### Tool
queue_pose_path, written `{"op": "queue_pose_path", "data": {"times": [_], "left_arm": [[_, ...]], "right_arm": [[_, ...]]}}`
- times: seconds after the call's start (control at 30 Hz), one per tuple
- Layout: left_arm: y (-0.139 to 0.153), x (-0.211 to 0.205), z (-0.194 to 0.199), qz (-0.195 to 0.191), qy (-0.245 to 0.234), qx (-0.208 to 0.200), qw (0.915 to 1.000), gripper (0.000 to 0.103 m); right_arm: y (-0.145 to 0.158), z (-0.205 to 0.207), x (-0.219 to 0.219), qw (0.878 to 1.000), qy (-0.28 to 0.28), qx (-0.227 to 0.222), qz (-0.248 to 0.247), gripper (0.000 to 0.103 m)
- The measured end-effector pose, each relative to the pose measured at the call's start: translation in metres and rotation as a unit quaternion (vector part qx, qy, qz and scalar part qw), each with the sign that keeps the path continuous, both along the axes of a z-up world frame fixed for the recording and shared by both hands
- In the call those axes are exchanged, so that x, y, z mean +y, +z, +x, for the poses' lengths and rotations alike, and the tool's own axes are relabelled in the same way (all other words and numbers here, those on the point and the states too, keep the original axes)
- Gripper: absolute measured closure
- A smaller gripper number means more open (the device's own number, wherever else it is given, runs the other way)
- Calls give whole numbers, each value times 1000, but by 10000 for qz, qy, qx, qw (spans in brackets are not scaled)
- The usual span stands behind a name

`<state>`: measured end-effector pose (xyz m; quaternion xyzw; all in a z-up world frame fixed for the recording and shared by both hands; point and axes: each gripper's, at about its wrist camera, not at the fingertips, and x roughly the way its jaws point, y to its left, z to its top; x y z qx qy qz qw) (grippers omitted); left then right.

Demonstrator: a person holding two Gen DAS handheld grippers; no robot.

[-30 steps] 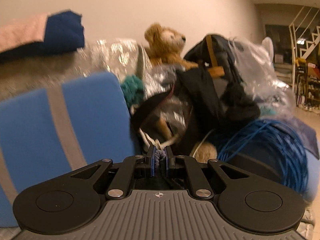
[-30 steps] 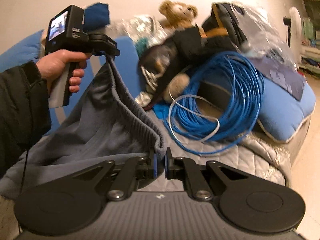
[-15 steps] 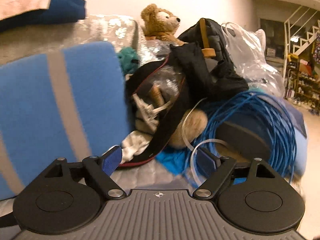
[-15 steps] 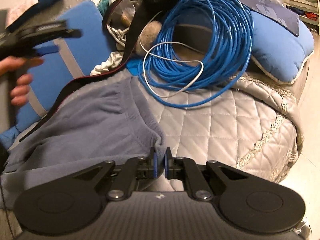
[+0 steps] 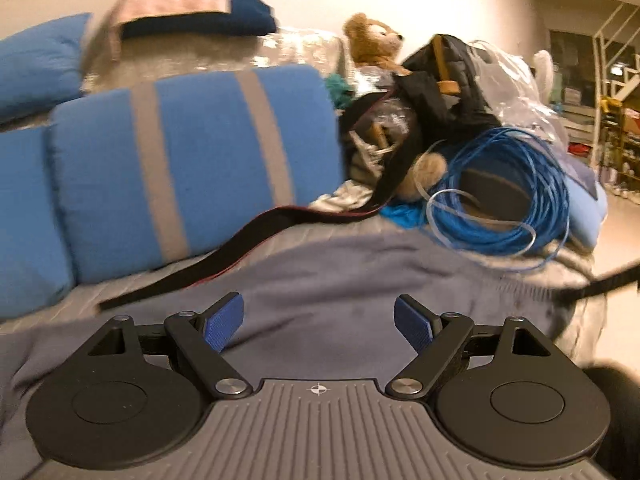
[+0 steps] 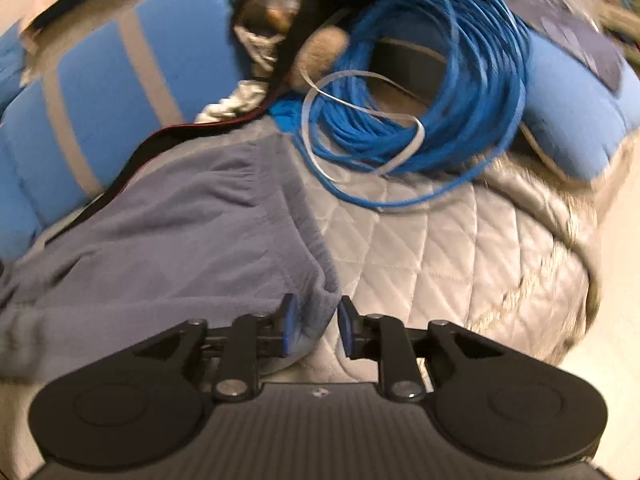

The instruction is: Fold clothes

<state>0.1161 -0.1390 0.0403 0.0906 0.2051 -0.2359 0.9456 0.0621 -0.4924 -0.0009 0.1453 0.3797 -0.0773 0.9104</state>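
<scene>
A grey-blue fleece garment point(image 6: 172, 240) lies spread on the quilted bed cover point(image 6: 440, 248). Its ribbed hem runs down to my right gripper point(image 6: 316, 326), whose jaws are opening; the hem corner still sits between the blue pads, which no longer press on it. In the left wrist view the same garment point(image 5: 320, 280) stretches across the foreground. My left gripper point(image 5: 318, 322) hovers just over it, open wide, with nothing between its fingers.
A blue cushion with grey stripes point(image 5: 192, 160) leans behind the garment. A black strap point(image 5: 248, 236) trails along the cloth's far edge. A coil of blue cable point(image 6: 420, 92), a teddy bear point(image 5: 376, 44), black bags and a blue pillow point(image 6: 576, 108) crowd the right.
The left gripper let go of the garment's hem, opened wide and swung down over the cloth. The garment dropped flat on the bed. The right gripper's jaws have parted around the hem corner.
</scene>
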Motion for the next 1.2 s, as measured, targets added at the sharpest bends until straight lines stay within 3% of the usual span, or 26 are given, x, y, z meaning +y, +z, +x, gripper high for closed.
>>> {"op": "queue_pose_path", "data": {"times": [0.07, 0.27, 0.37, 0.43, 0.63, 0.77, 0.93, 1.07, 1.2], "left_arm": [[-7, 19, -13, -83, 173, 60, 9998, 21], [-31, 66, -34, -436, 767, 240, 9958, 21], [-30, 76, -39, -556, 1002, 141, 9933, 21], [-25, 80, -43, -614, 1026, -48, 9928, 21], [-22, 84, -45, -721, 1267, 3, 9893, 20], [-22, 89, -45, -794, 1389, 83, 9871, 20], [-15, 90, -49, -837, 1481, -52, 9854, 20], [-12, 89, -52, -794, 1545, -198, 9846, 20], [-11, 89, -51, -726, 1539, -99, 9854, 20]], "right_arm": [[4, -2, 5, 9993, 242, -63, -295, 43], [17, -9, 17, 9868, 843, -222, -1362, 23], [19, -14, 21, 9724, 1282, -299, -1928, 20], [15, -17, 26, 9528, 1794, -338, -2425, 20], [-15, -23, 35, 8774, 3024, -112, -3724, 21], [-41, -33, 49, 7990, 3634, -112, -4789, 21], [-75, -43, 57, 7068, 4228, -208, -5667, 21], [-95, -48, 57, 6496, 4469, -625, -6119, 22], [-117, -60, 54, 5774, 4580, -1296, -6634, 22]]}}
